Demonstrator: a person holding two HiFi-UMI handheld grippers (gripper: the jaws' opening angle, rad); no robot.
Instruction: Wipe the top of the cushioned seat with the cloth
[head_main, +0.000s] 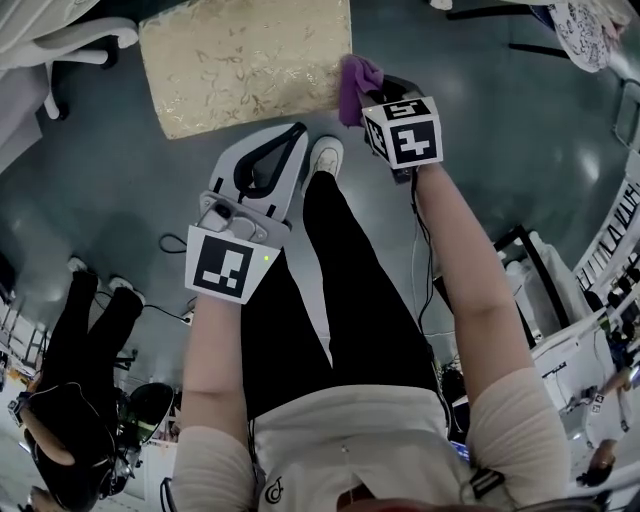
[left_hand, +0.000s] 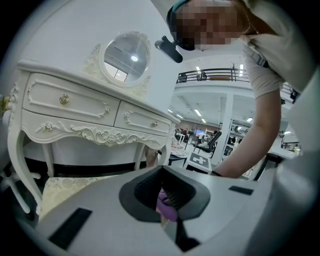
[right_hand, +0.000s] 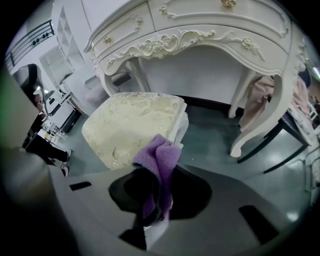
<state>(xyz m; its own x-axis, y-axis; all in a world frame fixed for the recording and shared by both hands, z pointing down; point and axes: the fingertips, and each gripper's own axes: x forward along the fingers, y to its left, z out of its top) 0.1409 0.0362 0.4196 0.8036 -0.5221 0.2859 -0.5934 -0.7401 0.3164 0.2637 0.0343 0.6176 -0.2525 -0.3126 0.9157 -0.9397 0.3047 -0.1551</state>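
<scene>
- Progress: judged as the very start. The cloth (head_main: 356, 84) is at the near right corner of the cushioned seat (head_main: 240, 60), and no part of the top shows wiping. The whole top is left to do.
- Right hand-held gripper (head_main: 372, 97): jaws clamped on the purple cloth (right_hand: 158, 162), which bunches out past the tips. The cushioned seat (right_hand: 134, 125) lies just ahead of it and to its left. Cannot tell whether the cloth touches the fabric or sits just above it.
- Left hand-held gripper (head_main: 297, 134): jaws together at the tips and clamping nothing. The purple seen through their opening is judged to be the cloth beyond.
- It sits short of the seat, over the person's shoe (head_main: 326, 155), with the seat ahead of it.
- Pose: both forearms stretched forward and down, the right reaching further than the left.
- Dressing table (right_hand: 200, 30) stands beyond the seat, well ahead of both grippers.
- Next move, as a judgement: press the cloth down and sweep left across the top.
</scene>
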